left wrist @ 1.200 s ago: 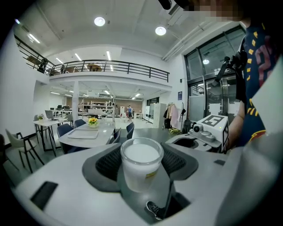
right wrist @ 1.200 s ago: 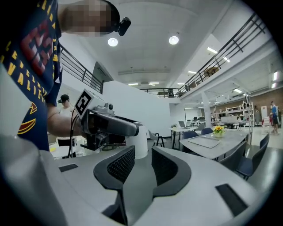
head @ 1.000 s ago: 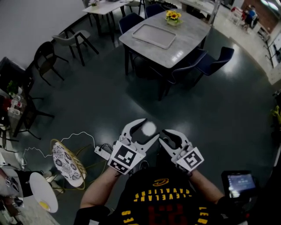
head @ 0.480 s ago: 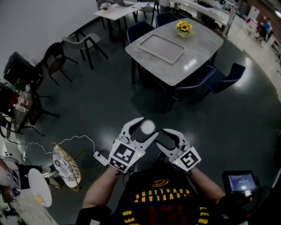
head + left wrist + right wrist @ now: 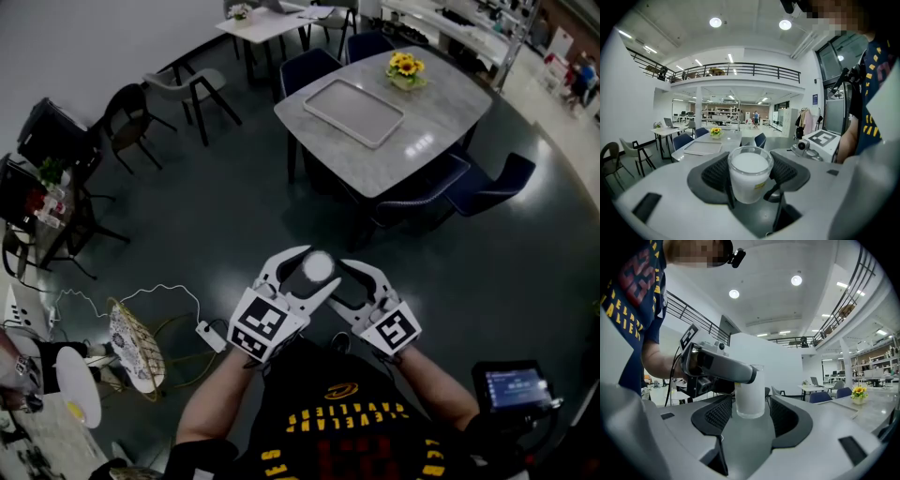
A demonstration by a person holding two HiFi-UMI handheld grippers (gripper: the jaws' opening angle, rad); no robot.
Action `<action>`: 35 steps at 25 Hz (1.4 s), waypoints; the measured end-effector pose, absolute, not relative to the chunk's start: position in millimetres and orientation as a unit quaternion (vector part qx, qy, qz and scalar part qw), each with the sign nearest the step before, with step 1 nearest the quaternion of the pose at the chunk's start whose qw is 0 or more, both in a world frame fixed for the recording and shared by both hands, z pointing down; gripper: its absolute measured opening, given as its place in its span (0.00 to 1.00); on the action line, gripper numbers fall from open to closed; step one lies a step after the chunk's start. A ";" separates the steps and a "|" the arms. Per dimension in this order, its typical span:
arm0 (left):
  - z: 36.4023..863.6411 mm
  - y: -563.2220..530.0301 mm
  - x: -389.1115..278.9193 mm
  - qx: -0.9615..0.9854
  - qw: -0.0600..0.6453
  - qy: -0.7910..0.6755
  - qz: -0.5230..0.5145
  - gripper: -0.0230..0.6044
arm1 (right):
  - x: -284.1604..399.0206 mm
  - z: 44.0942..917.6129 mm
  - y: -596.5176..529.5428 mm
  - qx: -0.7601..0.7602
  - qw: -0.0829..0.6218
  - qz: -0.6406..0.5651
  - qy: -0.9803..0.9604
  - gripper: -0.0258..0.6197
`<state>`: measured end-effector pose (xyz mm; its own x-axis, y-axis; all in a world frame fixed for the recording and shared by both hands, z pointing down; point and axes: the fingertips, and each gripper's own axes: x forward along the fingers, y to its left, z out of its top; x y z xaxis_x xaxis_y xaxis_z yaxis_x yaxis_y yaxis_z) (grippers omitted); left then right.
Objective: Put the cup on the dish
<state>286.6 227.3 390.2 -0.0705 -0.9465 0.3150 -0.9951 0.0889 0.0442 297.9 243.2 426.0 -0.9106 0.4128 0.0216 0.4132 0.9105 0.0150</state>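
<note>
The cup (image 5: 319, 266) is a small glass with a milky white fill, held in front of the person's chest. My left gripper (image 5: 313, 271) is shut on the cup (image 5: 749, 172), its dark pads (image 5: 714, 174) pressing both sides. My right gripper (image 5: 343, 284) stands close at the right, and its jaws are opening. In the right gripper view the cup (image 5: 750, 394) sits between its jaws (image 5: 750, 416) with a gap on each side. A left finger (image 5: 723, 367) crosses the cup there. A flat grey tray (image 5: 353, 112) lies on the far table.
The grey table (image 5: 422, 141) with yellow flowers (image 5: 405, 66) and blue chairs (image 5: 497, 183) stands across dark floor. At the lower left are a round wire side table (image 5: 131, 339) with a white cable, and a white plate (image 5: 77, 398). A small screen (image 5: 514, 384) is at lower right.
The right gripper has moved in toward the cup and its jaws have spread wider. The left gripper keeps its hold on the cup. The view has shifted toward the grey table.
</note>
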 end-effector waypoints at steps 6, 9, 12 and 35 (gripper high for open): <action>405.1 218.1 272.2 0.674 0.147 -0.719 0.086 0.47 | 277.1 429.3 239.2 -0.229 0.006 -0.009 -0.973 0.44; 409.6 209.8 258.2 0.678 0.150 -0.715 0.079 0.47 | 259.9 433.4 230.2 -0.221 0.013 0.006 -0.975 0.44; 411.4 201.5 237.5 0.686 0.150 -0.708 0.073 0.47 | 236.0 436.8 222.1 -0.214 0.020 0.006 -0.977 0.44; 401.5 186.1 50.3 0.749 0.128 -0.640 0.113 0.47 | 34.7 431.2 212.3 -0.148 0.049 -0.005 -0.988 0.43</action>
